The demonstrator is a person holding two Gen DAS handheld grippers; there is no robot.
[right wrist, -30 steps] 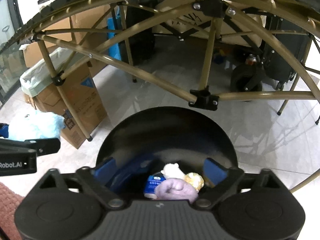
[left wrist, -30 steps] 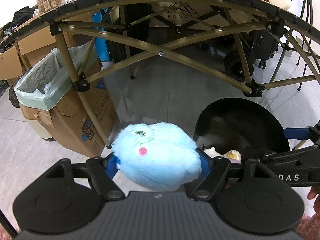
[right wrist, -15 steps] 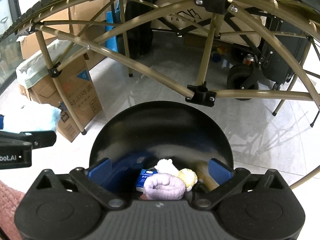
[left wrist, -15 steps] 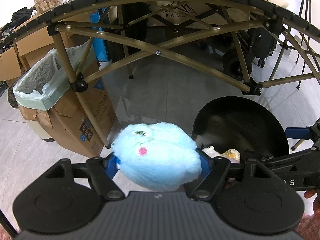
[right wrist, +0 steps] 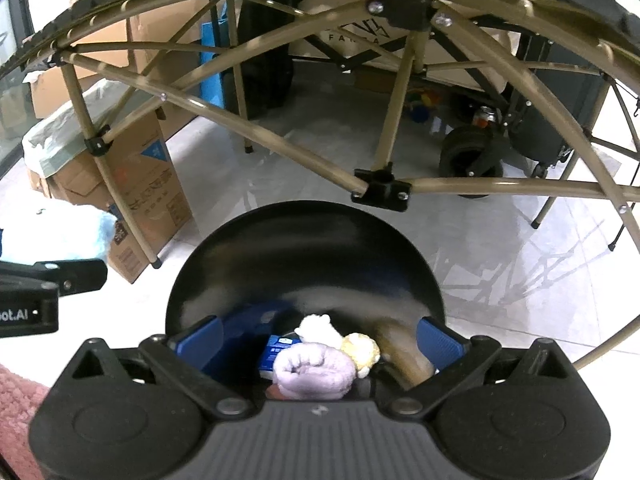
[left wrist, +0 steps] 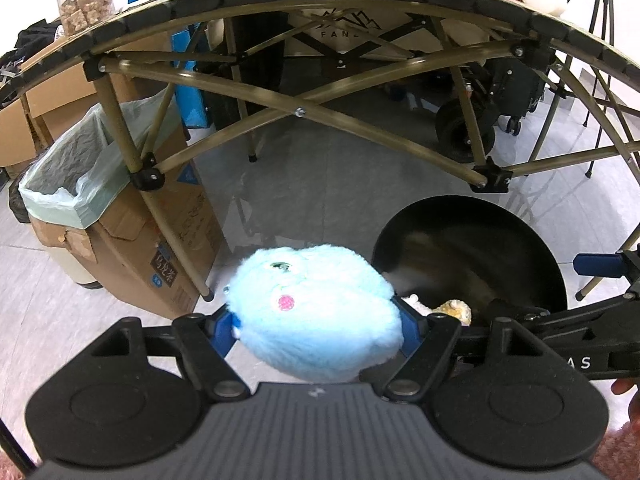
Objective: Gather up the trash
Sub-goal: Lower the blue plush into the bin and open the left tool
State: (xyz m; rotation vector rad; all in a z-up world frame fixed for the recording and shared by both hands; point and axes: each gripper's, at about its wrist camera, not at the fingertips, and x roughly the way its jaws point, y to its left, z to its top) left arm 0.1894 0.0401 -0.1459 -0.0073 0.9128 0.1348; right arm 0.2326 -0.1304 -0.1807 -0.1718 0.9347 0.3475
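Observation:
My left gripper point(left wrist: 318, 322) is shut on a fluffy light-blue plush ball point(left wrist: 316, 312), held above the floor. My right gripper point(right wrist: 320, 342) carries a round black pan point(right wrist: 304, 256), its blue pads pressed against the pan's near sides. In the pan lie a crumpled lilac wad point(right wrist: 316, 368), a small white piece point(right wrist: 318, 326), a yellow piece point(right wrist: 362, 350) and a blue packet point(right wrist: 276, 352). In the left wrist view the pan point(left wrist: 472, 248) hangs just right of the plush ball. A cardboard bin with a pale green liner point(left wrist: 76, 172) stands on the floor to the left, also visible in the right wrist view point(right wrist: 52, 140).
A folding table's brown tube frame point(left wrist: 300, 112) arches overhead, one leg point(left wrist: 176, 240) standing against the bin. Cardboard boxes point(left wrist: 48, 104), a black wheeled cart point(left wrist: 472, 136) and a tripod point(left wrist: 600, 40) stand behind. Grey tiled floor point(left wrist: 320, 184) lies under the table.
Both grippers keep their holds and hardly move. The right wrist view has shifted slightly, so the table frame sits a little differently in it.

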